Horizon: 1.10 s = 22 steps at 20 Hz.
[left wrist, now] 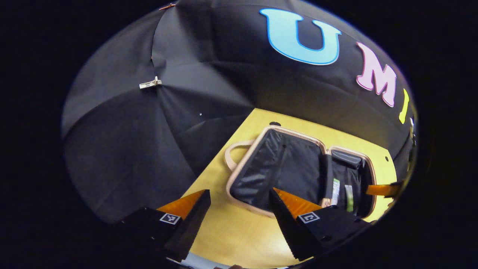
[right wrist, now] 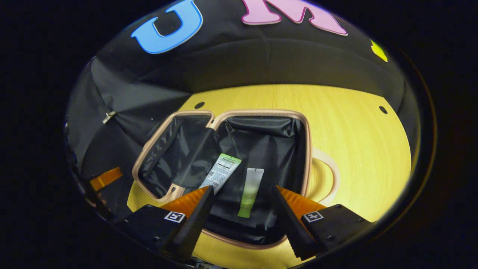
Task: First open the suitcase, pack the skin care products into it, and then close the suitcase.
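Suitcase lying wide open on yellow surface, pink-beige rim, black lining, loop handle sticking out to side. Two tubes lying flat in half just ahead of right hand-held gripper: white tube with green end, pale green tube beside it, apart. Other half sitting bare.

Same suitcase lying ahead of left hand-held gripper.

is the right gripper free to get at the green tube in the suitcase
Probably yes. The right gripper is open and empty, hanging just above the open suitcase, and the green tube lies bare on the black lining between its fingers, with nothing over it.
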### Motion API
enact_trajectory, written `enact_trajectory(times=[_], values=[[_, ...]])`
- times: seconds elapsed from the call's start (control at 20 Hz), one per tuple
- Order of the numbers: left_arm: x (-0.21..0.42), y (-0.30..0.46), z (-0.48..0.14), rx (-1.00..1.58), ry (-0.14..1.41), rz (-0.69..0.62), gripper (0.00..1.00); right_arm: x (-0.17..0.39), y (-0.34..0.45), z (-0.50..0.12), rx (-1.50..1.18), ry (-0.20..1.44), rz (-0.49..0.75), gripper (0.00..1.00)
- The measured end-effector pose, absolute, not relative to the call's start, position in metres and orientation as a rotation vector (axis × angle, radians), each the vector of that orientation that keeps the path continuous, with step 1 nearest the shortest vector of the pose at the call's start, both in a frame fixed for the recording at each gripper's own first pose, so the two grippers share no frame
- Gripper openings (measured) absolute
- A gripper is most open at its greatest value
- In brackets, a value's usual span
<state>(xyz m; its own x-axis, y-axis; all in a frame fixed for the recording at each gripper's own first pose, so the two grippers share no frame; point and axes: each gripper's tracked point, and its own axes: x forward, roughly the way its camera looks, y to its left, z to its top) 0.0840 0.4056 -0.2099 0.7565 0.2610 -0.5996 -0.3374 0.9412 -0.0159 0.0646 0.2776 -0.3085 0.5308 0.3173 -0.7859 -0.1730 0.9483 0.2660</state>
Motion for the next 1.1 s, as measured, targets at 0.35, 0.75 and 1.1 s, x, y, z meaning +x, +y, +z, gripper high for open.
enact_trajectory(times=[0.35, 0.75, 1.1], values=[[0.184, 0.485, -0.247, -0.236, 0.633, 0.284, 0.99, 0.012, 0.199, -0.282, 0.032, 0.860, 0.286, 0.97], [0.237, 0.493, -0.313, -0.258, 0.805, 0.145, 0.94, -0.024, 0.169, -0.284, 0.019, 0.886, 0.236, 0.97], [0.249, 0.475, -0.333, -0.286, 0.855, 0.088, 0.39, -0.026, 0.139, -0.286, 0.016, 0.885, 0.172, 0.98]])
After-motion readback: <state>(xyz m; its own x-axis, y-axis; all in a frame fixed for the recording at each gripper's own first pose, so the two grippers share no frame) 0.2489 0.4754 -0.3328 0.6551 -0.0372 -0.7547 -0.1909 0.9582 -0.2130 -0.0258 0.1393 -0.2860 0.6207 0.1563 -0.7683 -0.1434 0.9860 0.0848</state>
